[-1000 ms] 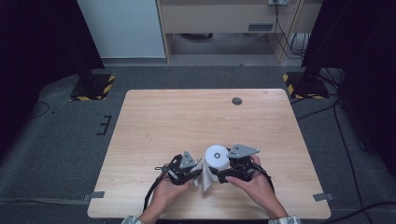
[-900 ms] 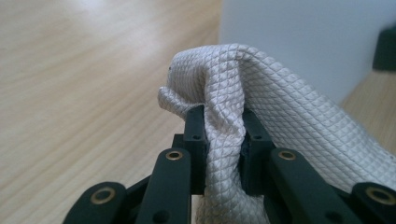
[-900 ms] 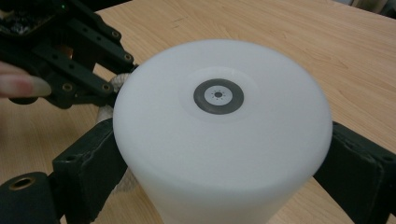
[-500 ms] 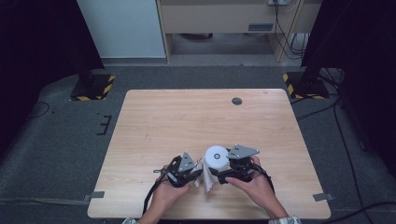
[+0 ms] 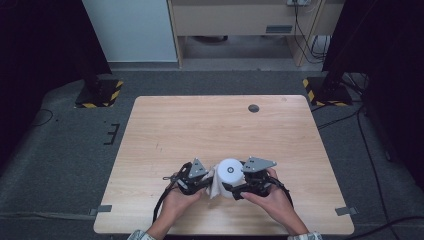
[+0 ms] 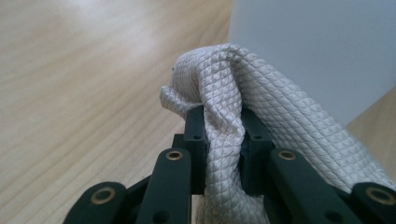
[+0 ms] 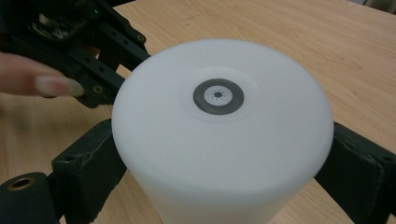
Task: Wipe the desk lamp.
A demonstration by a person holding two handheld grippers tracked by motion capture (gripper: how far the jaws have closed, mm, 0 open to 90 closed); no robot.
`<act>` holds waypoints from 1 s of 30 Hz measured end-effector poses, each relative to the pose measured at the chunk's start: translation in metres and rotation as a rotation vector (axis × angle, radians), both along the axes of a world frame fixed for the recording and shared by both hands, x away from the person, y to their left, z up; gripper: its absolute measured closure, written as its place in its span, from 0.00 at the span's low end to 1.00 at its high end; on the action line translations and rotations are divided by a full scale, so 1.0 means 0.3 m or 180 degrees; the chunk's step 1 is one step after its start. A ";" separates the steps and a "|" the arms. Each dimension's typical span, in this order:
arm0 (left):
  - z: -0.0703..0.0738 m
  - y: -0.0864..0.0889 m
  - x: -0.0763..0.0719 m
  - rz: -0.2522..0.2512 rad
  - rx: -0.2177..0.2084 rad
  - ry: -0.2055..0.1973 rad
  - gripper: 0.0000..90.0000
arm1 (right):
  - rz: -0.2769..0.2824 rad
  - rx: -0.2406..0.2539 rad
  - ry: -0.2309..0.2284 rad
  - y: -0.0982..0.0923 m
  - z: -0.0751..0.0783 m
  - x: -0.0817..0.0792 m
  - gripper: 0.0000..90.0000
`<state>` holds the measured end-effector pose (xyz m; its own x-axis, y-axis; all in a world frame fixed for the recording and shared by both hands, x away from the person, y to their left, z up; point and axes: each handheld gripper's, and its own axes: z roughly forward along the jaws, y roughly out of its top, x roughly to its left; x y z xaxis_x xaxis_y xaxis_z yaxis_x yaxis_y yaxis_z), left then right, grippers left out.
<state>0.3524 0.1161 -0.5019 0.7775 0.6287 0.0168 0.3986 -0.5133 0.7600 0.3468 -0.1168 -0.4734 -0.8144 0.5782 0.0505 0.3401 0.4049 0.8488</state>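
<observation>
A white cylinder [image 5: 230,172] with a small grey disc on its top stands near the table's front edge. My right gripper [image 5: 234,186] is shut on it, one black pad pressing each side of its wall [image 7: 219,135]. A white quilted cloth [image 5: 214,186] hangs against the cylinder's left side. My left gripper [image 5: 205,181] is shut on a fold of that cloth [image 6: 261,107], which bunches up over the jaws. Behind the cloth rises the cylinder's smooth wall [image 6: 317,42]. In the right gripper view the left gripper [image 7: 105,77] sits just beyond the cylinder, with a fingertip [image 7: 46,83] of the person's hand on it.
The wooden table [image 5: 200,125] stretches bare beyond the hands, with a dark round grommet [image 5: 253,108] near its far edge. Black cables trail from both grippers toward the front edge. Stands with yellow-black striped bases [image 5: 97,95] sit on the floor past the far corners.
</observation>
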 end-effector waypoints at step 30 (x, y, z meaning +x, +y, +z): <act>0.004 0.022 0.031 -0.0096 -0.0114 0.0056 0.84 | 0.0019 0.0043 0.0013 0.005 -0.004 -0.004 0.09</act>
<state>0.3616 0.1227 -0.5006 0.7960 0.6050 -0.0191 0.3970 -0.4979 0.7710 0.3457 -0.1152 -0.4747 -0.8176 0.5725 0.0615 0.3411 0.3956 0.8527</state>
